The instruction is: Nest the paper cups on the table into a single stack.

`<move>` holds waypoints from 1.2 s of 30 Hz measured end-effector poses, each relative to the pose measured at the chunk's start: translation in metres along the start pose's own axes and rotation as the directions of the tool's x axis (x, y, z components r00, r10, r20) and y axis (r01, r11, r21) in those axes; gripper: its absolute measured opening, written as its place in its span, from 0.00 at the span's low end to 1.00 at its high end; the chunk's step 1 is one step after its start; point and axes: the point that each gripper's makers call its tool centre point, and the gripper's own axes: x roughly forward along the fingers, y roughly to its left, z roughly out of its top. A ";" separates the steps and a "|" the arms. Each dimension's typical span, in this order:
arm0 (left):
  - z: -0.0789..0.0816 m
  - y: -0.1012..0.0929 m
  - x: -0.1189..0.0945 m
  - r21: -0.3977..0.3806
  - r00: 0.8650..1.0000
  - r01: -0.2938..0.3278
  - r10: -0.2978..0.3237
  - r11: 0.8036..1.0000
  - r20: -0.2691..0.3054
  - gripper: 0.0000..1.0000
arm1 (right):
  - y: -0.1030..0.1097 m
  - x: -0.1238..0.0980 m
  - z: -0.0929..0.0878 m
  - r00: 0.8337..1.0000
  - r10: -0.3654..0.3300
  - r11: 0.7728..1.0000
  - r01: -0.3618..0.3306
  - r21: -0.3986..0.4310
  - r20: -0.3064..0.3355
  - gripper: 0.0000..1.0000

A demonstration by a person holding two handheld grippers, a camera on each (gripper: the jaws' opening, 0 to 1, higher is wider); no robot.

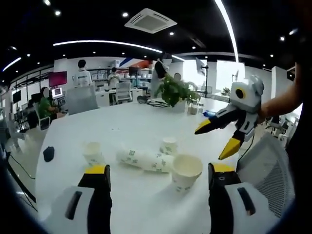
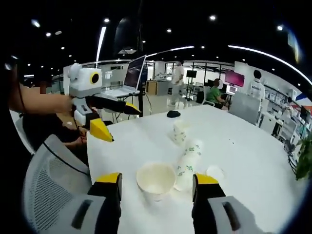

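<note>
Paper cups on the white table (image 1: 73, 131): a lying nested stack (image 1: 144, 160), a near upright cup (image 1: 186, 170), a far upright cup (image 1: 92, 152), and apparently another cup (image 1: 169, 145) behind. Left gripper (image 1: 158, 178) and right gripper (image 2: 157, 184) hover with jaws spread, holding nothing.

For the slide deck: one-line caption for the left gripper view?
Open left gripper faces paper cups and a toppled stack on the white table.
</note>
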 end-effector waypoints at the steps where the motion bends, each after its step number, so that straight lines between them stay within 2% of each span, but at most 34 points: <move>1: 0.002 0.008 0.002 -0.001 1.000 -0.008 0.008 1.000 0.006 0.84 | -0.002 -0.002 -0.001 1.000 -0.010 1.000 0.010 0.017 0.007 0.64; 4: 0.003 0.021 0.007 -0.004 1.000 -0.014 0.014 1.000 0.002 0.82 | -0.006 -0.008 -0.008 1.000 -0.027 0.998 0.026 0.048 0.013 0.68; 9: 0.001 0.041 0.019 0.001 1.000 -0.025 0.025 1.000 -0.013 0.86 | -0.010 -0.018 -0.010 0.998 -0.047 0.995 0.042 0.092 0.047 0.76; 12: -0.004 0.058 0.028 -0.011 1.000 -0.025 0.025 1.000 -0.014 0.83 | -0.013 -0.025 -0.014 0.996 -0.059 0.992 0.051 0.114 0.064 0.79; 14: -0.004 0.055 0.036 -0.008 1.000 -0.021 0.021 1.000 -0.019 0.82 | -0.014 -0.029 -0.016 0.995 -0.068 0.990 0.058 0.126 0.072 0.82; 17: -0.003 0.062 0.046 0.019 1.000 -0.014 0.014 1.000 -0.024 0.80 | -0.013 -0.035 -0.017 0.994 -0.070 0.988 0.057 0.142 0.088 0.88; 22: -0.013 0.096 0.066 0.027 0.998 -0.010 0.012 1.000 -0.065 0.77 | -0.012 -0.042 -0.027 0.993 -0.082 0.988 0.069 0.138 0.089 0.94; 25: -0.012 0.103 0.074 0.032 0.997 -0.016 0.018 0.999 -0.080 0.73 | -0.017 -0.046 -0.030 0.990 -0.113 0.986 0.102 0.129 0.087 0.96; 28: -0.010 0.112 0.081 0.046 0.996 -0.026 0.030 0.999 -0.081 0.66 | -0.024 -0.051 -0.031 0.982 -0.156 0.978 0.137 0.157 0.110 1.00; 31: -0.014 0.129 0.090 0.036 0.995 -0.037 0.040 0.999 -0.089 0.61 | -0.029 -0.057 -0.035 0.973 -0.198 0.967 0.174 0.186 0.117 1.00; 33: -0.020 0.137 0.096 0.020 0.993 -0.040 0.042 0.999 -0.114 0.58 | -0.029 -0.058 -0.040 0.973 -0.204 0.963 0.180 0.201 0.106 1.00; 35: -0.023 0.134 0.100 0.018 0.990 -0.039 0.041 0.999 -0.133 0.55 | -0.028 -0.059 -0.047 0.973 -0.214 0.959 0.192 0.210 0.087 1.00; 36: -0.026 0.139 0.104 0.028 0.988 -0.037 0.041 0.999 -0.150 0.53 | -0.028 -0.060 -0.049 0.972 -0.219 0.957 0.197 0.214 0.081 1.00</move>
